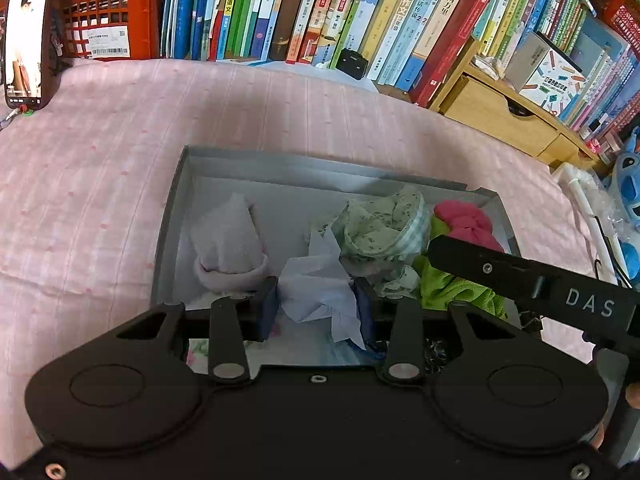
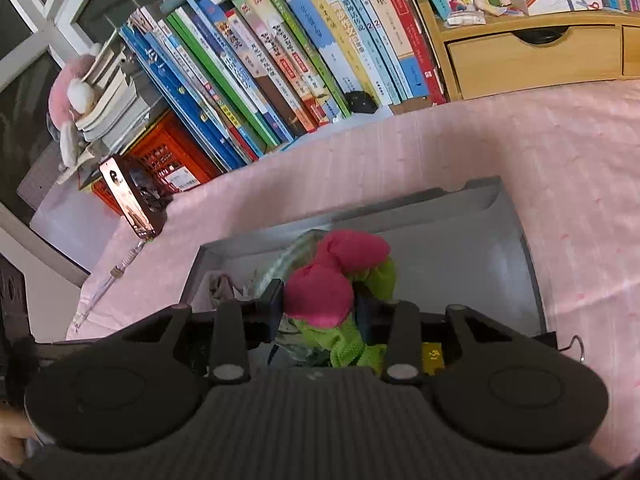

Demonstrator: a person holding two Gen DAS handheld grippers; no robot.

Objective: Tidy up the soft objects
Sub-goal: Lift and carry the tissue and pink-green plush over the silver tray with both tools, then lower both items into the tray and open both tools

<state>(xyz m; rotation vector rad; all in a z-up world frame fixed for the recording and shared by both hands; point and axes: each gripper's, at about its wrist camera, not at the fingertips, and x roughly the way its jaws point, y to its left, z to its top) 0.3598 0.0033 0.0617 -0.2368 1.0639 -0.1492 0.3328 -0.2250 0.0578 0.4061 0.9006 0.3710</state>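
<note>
Reaching down into the grey box (image 1: 176,216), the left gripper (image 1: 316,308) held a crumpled white tissue (image 1: 316,284) between narrow jaws, its pads pressed on either side. Just to its right the right gripper (image 2: 318,304), angled less steeply, was clamped on the pink-and-green cloth (image 2: 320,292), whose long axis ran away from the fingers toward the box's far wall. A rolled pale pink sock (image 1: 228,244) stood ahead-left of the left gripper, a speckled green cloth (image 1: 384,224) ahead-right, between both tools.
</note>
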